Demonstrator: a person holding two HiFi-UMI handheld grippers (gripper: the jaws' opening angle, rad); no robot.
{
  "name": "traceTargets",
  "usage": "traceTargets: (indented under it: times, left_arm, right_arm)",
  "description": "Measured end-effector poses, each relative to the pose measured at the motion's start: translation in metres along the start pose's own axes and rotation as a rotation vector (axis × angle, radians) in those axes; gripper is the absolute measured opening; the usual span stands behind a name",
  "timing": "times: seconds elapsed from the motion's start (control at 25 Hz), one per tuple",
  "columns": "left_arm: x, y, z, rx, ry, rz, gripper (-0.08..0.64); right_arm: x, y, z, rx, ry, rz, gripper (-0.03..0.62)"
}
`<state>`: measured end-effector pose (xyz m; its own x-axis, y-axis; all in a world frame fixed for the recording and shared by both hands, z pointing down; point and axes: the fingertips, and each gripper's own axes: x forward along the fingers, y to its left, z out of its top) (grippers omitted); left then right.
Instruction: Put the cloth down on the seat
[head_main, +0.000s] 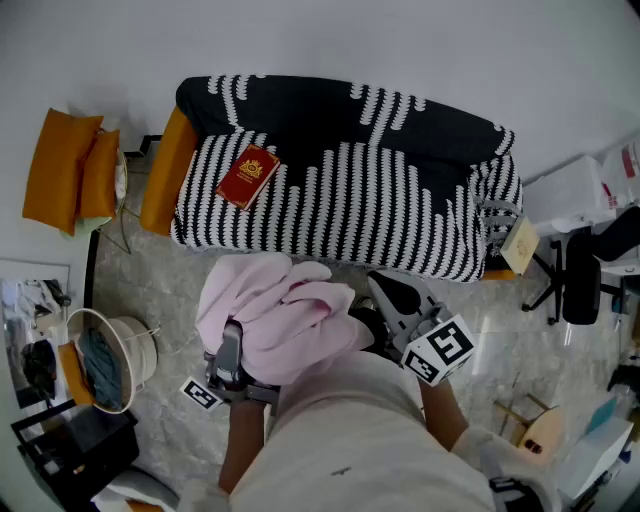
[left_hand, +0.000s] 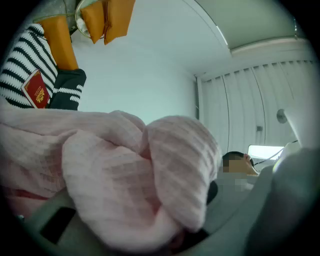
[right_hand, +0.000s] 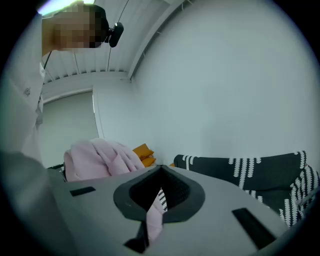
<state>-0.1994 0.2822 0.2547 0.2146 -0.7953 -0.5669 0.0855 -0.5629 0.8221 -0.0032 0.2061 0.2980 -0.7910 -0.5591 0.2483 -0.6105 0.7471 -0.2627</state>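
Overhead, head view has the pink cloth bunched at frame centre, not on the striped seat that spans the upper half, w/ a red book on the seat's left part. L gripper sits under the wad, lower left of centre; R gripper just right of it. Only L gripper view shows the cloth heaped btwn part-open jaws that clamp the thick wad. Only R gripper view shows jaws closed on a thin pink fold. L tool tilts upward, R approx level.
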Motion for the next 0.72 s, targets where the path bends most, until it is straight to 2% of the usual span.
traceTargets:
  times: [0.32,0.4,0.56,0.72]
  left_arm:
    - [0.016,-0.001,-0.001,0.04,0.056,-0.024,0.163]
    - [0.02,0.0,-0.003,0.05,0.078,-0.022,0.163]
    - [0.023,0.0,-0.005,0.051,0.108,-0.019,0.163]
    - [0.024,0.002,-0.006,0.027,0.112,-0.026,0.164]
  right_arm:
    - [-0.01,-0.006,-0.001,-0.019,0.009,-0.028,0.006]
    - [-0.013,-0.008,0.002,0.009,-0.012,-0.037,0.006]
    - [-0.018,-0.012,0.011,0.14,-0.109,-0.029,0.008]
    - [-0.022,-0.019,0.006,0.13,-0.109,-0.09,0.008]
